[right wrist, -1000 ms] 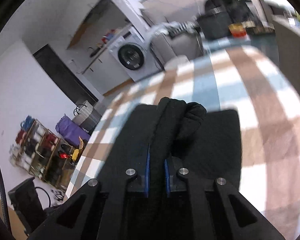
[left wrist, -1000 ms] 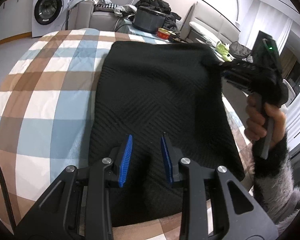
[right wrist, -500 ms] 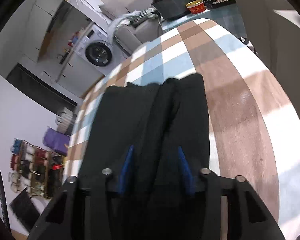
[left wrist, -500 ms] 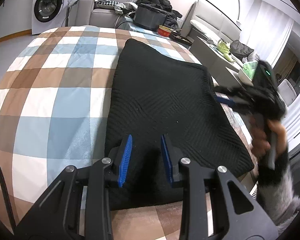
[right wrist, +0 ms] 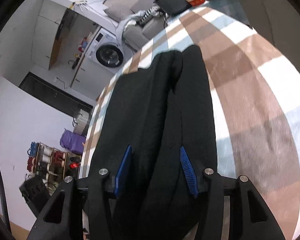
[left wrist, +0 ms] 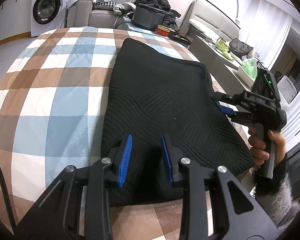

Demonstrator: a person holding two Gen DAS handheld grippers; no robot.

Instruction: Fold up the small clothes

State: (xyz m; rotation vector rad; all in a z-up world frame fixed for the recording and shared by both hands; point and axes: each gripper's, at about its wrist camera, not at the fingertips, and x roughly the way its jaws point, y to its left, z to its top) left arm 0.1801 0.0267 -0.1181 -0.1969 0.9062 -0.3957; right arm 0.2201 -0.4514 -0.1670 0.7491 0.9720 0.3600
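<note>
Sitting beyond the checked bedspread (left wrist: 50,92): a washing machine (left wrist: 48,14), a dark pot (left wrist: 149,19) beside a red bowl (left wrist: 163,32), clothes draping a grey sofa (left wrist: 102,16).

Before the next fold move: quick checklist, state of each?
1. Right gripper has let go: ok, jaws opening, blue pads stand off the fabric edge between them.
2. Left gripper empty: ok, open over the black garment, pads not pressing it.
3. Garment lying flat on the plaid cover: ok in the left wrist view; surface looks smooth.
4. Folded edge aligned: cannot tell; the right wrist view shows two layers with a dark crease between them.
5. Garment fully on the bed: not ok, right edge sits at the bed's side by the hand.
</note>
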